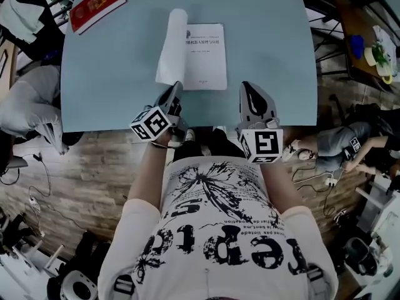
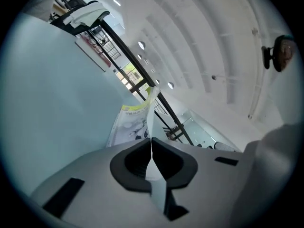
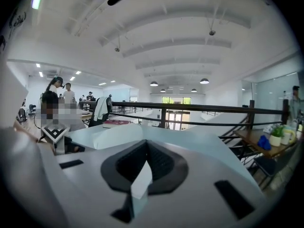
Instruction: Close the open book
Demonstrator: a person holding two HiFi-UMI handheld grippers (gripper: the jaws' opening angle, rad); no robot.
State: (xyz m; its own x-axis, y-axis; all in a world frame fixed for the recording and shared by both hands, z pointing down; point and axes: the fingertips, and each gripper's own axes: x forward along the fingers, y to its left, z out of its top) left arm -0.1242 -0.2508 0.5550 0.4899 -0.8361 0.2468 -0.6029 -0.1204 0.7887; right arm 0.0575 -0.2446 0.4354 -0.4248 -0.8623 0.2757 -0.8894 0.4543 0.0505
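A white book [image 1: 206,56] lies in the middle of the pale blue table [image 1: 112,74], title page up. Its left-hand leaves [image 1: 171,47] curl upward in a loose roll, so it is not flat shut. My left gripper [image 1: 176,89] hovers at the table's near edge, just below the book's left corner, jaws shut and empty. In the left gripper view the book [image 2: 132,122] shows beyond the closed left gripper [image 2: 152,142], the view strongly rolled. My right gripper [image 1: 247,87] sits at the near edge, right of the book, and the right gripper [image 3: 147,144] has its pads meeting with nothing between them.
A red book [image 1: 97,5] lies at the table's far left corner. A seated person [image 1: 28,105] is off the table's left side, another person [image 1: 350,145] low on the floor at right. A side table with a plant [image 1: 381,55] stands far right.
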